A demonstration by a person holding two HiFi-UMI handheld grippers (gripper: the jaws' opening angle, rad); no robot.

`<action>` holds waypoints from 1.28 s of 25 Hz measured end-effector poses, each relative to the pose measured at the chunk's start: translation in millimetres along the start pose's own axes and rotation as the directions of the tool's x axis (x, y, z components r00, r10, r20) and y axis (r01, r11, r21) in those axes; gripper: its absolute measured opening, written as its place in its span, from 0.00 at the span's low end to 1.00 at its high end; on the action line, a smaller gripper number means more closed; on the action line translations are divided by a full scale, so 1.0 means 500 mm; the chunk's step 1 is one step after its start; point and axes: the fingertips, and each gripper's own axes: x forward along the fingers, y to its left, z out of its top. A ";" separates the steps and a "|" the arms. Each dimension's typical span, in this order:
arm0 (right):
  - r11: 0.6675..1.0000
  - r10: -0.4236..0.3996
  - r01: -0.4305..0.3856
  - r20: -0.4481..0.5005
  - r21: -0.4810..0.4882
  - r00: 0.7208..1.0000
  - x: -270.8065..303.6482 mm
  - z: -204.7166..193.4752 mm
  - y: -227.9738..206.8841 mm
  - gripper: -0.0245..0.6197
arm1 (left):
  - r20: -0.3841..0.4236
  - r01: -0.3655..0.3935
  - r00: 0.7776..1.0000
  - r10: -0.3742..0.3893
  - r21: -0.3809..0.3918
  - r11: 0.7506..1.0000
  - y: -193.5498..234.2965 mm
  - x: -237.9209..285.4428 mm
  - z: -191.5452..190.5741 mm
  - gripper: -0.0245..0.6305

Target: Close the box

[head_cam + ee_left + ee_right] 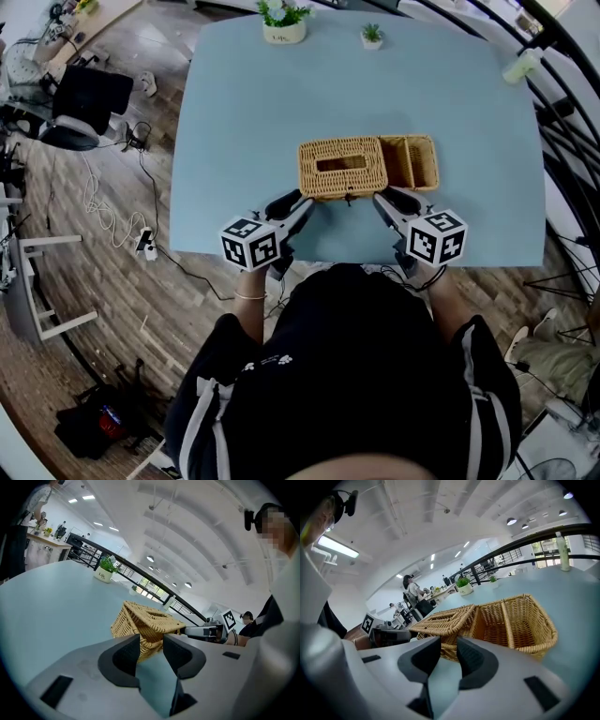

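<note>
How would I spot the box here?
On the pale blue table, look near the edge closest to the person. The wicker box sits there. Its lid has a long slot, unlike the open compartments joined at its right.

bright, even indoor light fills all three views, coming from round ceiling lamps (150,558) and a long strip light (337,548) overhead, with daylight through far windows (543,545). the blue table (450,112) carries only a soft sheen, and the shadow beside the wicker box (343,169) is faint. fisheye bending curves every edge, the corners of both gripper views go black, and distant things look soft.
</note>
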 end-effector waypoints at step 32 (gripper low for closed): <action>1.000 -0.012 0.012 0.001 0.016 1.000 -0.017 -0.008 -0.010 0.20 | 0.001 -0.058 0.998 0.058 0.002 0.998 0.013 -0.024 -0.009 0.24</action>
